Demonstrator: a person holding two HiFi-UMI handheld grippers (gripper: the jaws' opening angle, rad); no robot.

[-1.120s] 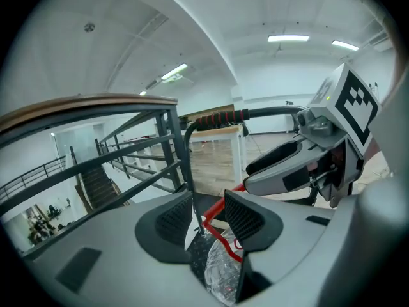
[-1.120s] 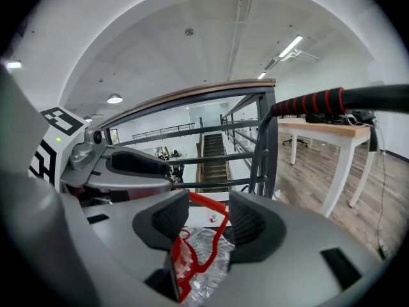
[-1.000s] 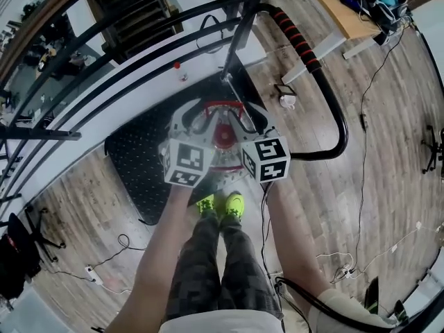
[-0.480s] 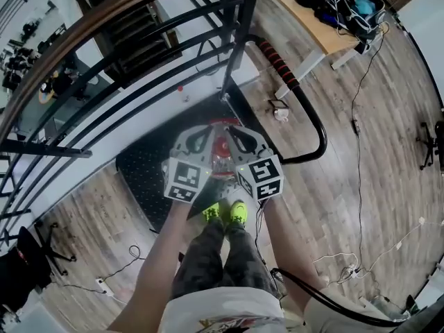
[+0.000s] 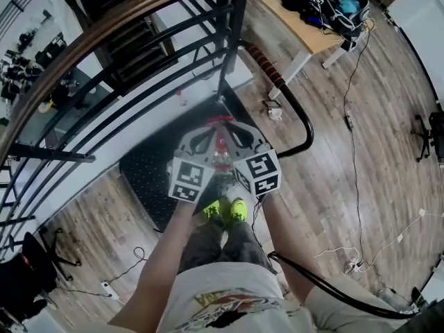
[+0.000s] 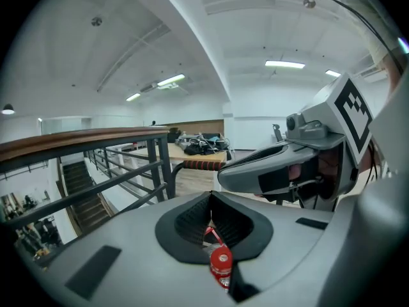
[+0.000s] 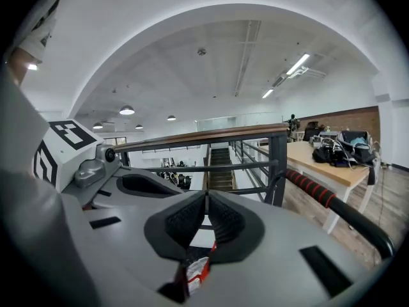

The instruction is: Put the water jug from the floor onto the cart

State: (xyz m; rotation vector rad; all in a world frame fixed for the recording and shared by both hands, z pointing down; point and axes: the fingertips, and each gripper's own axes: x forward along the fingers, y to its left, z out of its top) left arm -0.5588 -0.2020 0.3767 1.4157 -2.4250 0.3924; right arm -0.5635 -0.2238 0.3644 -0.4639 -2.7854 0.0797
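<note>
The water jug (image 5: 222, 159) is clear with a red cap (image 6: 221, 265) and a red carry handle (image 5: 217, 122). It hangs under both grippers, above the near edge of the cart's black studded deck (image 5: 147, 172). My left gripper (image 5: 208, 133) is shut on the handle from the left, and a red strip (image 6: 211, 236) runs between its pads. My right gripper (image 5: 237, 132) has just been closing and is shut on the same handle from the right. The jug's red and white label (image 7: 196, 270) shows below the right gripper's jaws. The jug's body is mostly hidden.
The cart's push bar (image 5: 300, 127) with its red and black grip (image 5: 266, 66) curves round on the right. A dark railing with a wooden top rail (image 5: 125, 16) stands just beyond the cart. A desk (image 5: 305, 26) is at the upper right. Cables (image 5: 361, 255) lie on the wooden floor.
Both grippers drew together, shut on the red handle and rose with the jug. The person stands straighter, so the cart and floor look farther off.
</note>
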